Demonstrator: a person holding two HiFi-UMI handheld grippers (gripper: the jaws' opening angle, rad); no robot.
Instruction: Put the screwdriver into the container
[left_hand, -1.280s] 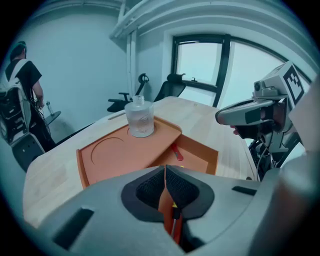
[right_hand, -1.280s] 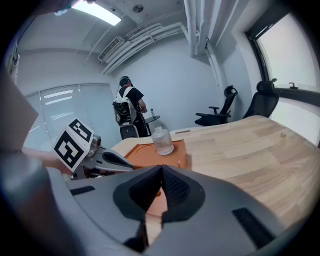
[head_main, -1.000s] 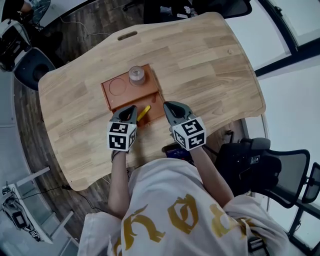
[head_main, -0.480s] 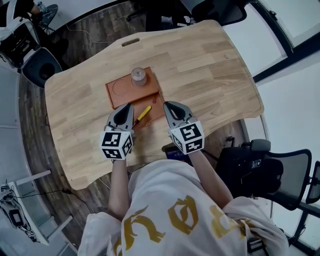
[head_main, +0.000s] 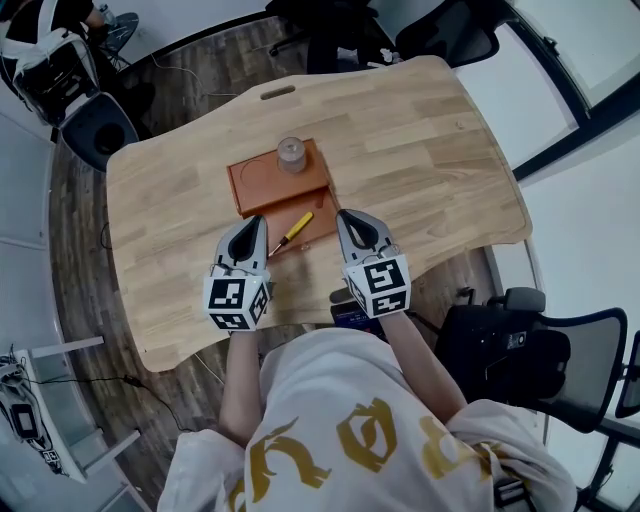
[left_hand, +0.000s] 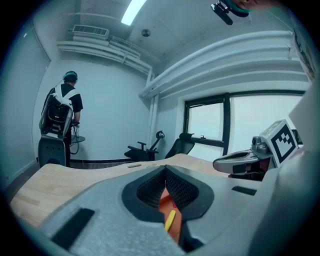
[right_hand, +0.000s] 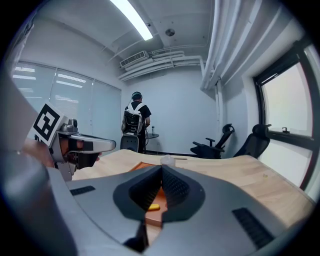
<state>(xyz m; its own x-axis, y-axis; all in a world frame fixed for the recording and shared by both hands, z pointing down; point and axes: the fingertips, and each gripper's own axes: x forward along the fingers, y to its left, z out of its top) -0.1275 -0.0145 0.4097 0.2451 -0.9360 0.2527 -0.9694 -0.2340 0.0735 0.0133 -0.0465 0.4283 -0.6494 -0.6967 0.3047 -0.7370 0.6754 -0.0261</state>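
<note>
A yellow-handled screwdriver lies diagonally in the near compartment of the orange-brown container on the wooden table. My left gripper hovers just left of it, shut and empty. Just right of the container's near corner, my right gripper is likewise shut with nothing in it. In the left gripper view the jaws meet at the tips of the left gripper, and the yellow handle shows below them. The right gripper view shows the closed right gripper and a bit of the handle.
A small clear jar stands in the container's far part beside a round recess. The table's near edge is close to my body. Office chairs stand to the right, and a person stands far off.
Both grippers have drawn back a little toward my body, away from the container. The screwdriver lies where it was in the container. The head view has shifted.
</note>
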